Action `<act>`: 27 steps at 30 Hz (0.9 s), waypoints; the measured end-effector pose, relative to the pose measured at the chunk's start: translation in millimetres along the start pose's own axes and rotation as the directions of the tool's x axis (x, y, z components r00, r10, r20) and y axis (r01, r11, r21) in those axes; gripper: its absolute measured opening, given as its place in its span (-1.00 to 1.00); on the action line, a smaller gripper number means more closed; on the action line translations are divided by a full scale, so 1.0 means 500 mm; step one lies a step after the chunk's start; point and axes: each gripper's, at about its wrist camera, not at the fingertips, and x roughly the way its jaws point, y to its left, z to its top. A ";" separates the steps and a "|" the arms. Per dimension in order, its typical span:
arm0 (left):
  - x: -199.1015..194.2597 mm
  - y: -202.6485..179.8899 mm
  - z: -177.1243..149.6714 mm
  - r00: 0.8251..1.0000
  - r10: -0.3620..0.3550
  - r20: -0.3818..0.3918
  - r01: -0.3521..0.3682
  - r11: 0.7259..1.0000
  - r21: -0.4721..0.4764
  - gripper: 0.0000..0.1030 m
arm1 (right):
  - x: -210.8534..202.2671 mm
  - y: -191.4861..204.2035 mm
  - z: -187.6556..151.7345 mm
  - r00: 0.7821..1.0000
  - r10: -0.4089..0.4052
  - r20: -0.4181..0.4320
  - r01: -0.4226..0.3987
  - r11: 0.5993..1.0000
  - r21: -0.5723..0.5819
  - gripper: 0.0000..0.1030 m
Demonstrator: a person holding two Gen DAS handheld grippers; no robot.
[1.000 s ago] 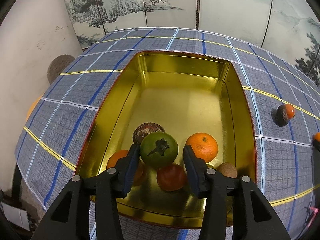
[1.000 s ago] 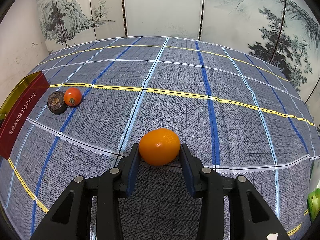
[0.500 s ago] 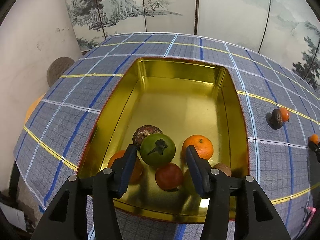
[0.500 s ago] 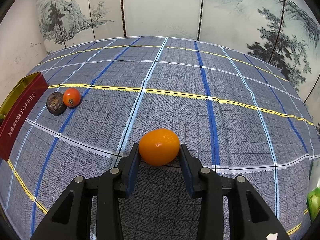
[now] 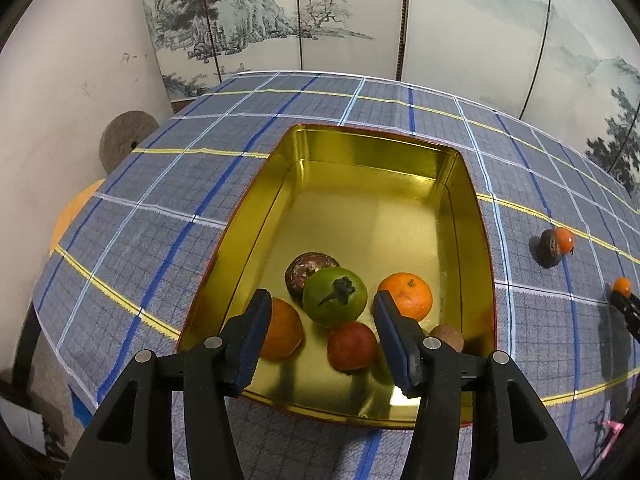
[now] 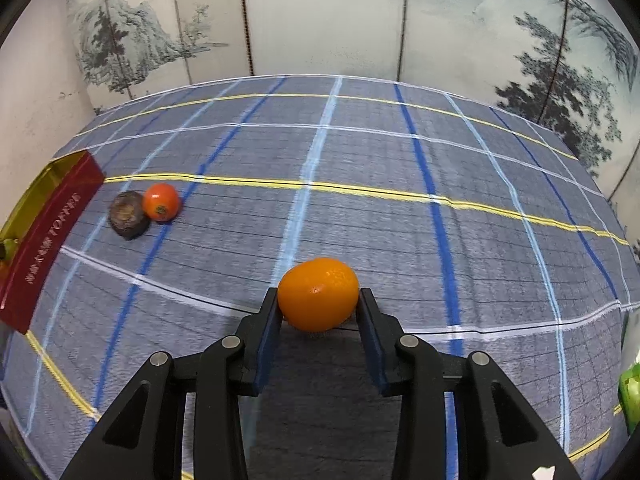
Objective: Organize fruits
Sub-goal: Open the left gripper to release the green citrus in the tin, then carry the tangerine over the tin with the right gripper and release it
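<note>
Right gripper (image 6: pixel 319 304): I have its fingers (image 6: pixel 269 326) clamped on the yellow-orange citrus (image 6: pixel 318 294), one pad on each flank, fruit sitting at or just above the plaid tabletop (image 6: pixel 400 152); can't tell if it's lifted. Left gripper (image 5: pixel 322 314): fingers (image 5: pixel 253 342) spread, nothing between the pads, hanging over the near end of the gold tin (image 5: pixel 360 148). In the tin, all bunched at the near end: green tomato-like fruit (image 5: pixel 335 297) in the middle, dark brown round fruit (image 5: pixel 308 272) just behind it and touching, mandarin (image 5: pixel 408 295) to the right, red fruit (image 5: pixel 352 346) nearer, an orange fruit (image 5: pixel 282 334) partly behind the left finger, a small brown fruit (image 5: pixel 448 336) partly behind the right finger. Far half of the tin is bare gold floor. From the right wrist view the tin's red side wall (image 6: pixel 48 236) sits at the left edge of the tabletop. Loose on the cloth, to the right of the tin: a small orange-red fruit (image 6: pixel 161 201) touching a dark brown wrinkled fruit (image 6: pixel 129 214), well apart from the held citrus. Painted landscape screen (image 6: pixel 320 16) stands behind the far edge. Something green (image 6: pixel 630 396) clipped at the right edge, can't identify it.
</note>
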 end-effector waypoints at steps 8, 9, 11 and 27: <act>-0.013 0.015 -0.003 1.000 0.003 0.007 -0.002 1.000 -0.016 0.06 | -0.023 0.103 0.020 0.995 0.104 0.016 -0.102 0.991 -0.083 -0.32; -0.016 0.020 -0.003 1.000 0.004 0.011 -0.004 1.000 -0.021 0.06 | -0.026 0.123 0.023 0.992 0.123 0.017 -0.121 0.988 -0.100 -0.32; -0.023 0.029 -0.003 1.000 0.013 0.017 -0.012 0.999 -0.032 0.06 | -0.032 0.167 0.030 0.986 0.164 0.016 -0.160 0.977 -0.138 -0.32; -0.059 0.117 -0.020 0.996 0.078 0.031 -0.074 0.990 -0.119 0.13 | -0.082 0.477 0.061 0.908 0.417 -0.026 -0.395 0.838 -0.377 -0.32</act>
